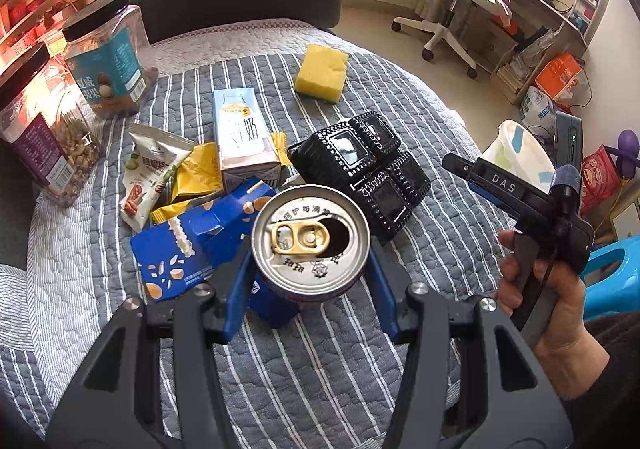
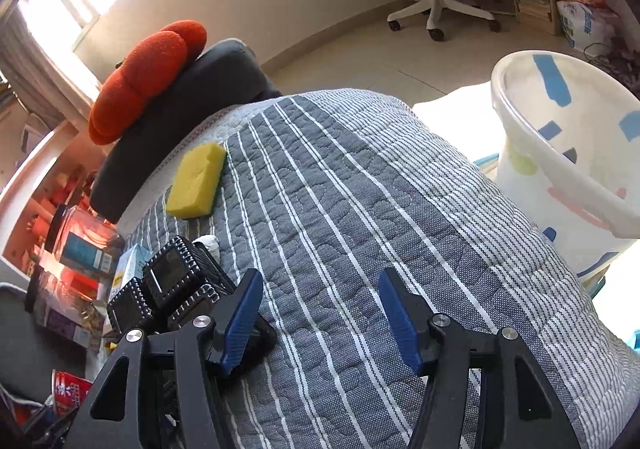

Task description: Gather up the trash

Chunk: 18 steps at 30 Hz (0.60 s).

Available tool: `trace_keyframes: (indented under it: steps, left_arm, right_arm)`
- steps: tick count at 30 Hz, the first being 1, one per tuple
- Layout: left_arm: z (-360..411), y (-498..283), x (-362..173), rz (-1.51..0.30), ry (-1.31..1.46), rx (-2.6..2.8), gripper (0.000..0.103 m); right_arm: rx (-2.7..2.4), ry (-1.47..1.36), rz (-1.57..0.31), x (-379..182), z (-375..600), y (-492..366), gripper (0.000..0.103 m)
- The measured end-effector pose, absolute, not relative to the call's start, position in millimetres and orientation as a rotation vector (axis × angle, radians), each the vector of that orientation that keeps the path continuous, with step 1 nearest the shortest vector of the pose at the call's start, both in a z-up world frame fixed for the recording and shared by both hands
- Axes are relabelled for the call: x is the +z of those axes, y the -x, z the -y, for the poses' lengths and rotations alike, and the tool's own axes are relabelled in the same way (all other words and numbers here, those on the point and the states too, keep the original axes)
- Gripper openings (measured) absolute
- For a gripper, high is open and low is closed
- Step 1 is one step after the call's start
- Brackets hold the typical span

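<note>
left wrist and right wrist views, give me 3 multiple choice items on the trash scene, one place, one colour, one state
1. Where is the sponge?
A. on the striped quilt
B. in the bin
C. on the chair

2. What colour is the sponge?
A. green
B. yellow
C. pink

3. What is the left gripper doing?
A. closed on the opened can
B. open and empty
C. holding the milk carton

Answers: 1 A, it lies on the quilt behind the black tray. 2 B, plainly yellow. 3 A, blue fingers press both sides of the can.
</note>
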<state>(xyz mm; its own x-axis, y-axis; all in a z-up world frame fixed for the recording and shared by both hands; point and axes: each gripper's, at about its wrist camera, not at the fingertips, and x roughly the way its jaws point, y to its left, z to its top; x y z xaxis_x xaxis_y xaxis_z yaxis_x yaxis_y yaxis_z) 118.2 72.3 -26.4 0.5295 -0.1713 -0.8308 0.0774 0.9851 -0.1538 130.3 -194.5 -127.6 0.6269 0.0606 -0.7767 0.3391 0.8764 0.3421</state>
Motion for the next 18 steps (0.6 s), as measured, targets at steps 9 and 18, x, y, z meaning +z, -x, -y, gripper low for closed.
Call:
trace_keyframes:
  steps: [9,18]
  left_arm:
    - [-72.6,-112.2,-25.3,-1.015,0.106,-0.168,0.054]
    - [-71.6,-90.3,-23.1,-1.044,0.138,-0.199,0.054]
  right_arm:
    - [-0.11,-0.332,-0.975,-92.9,179.0,-117.9,0.074]
    - [-0.026,-0.085,-1.168,-79.7,162.7,-67.9,0.079]
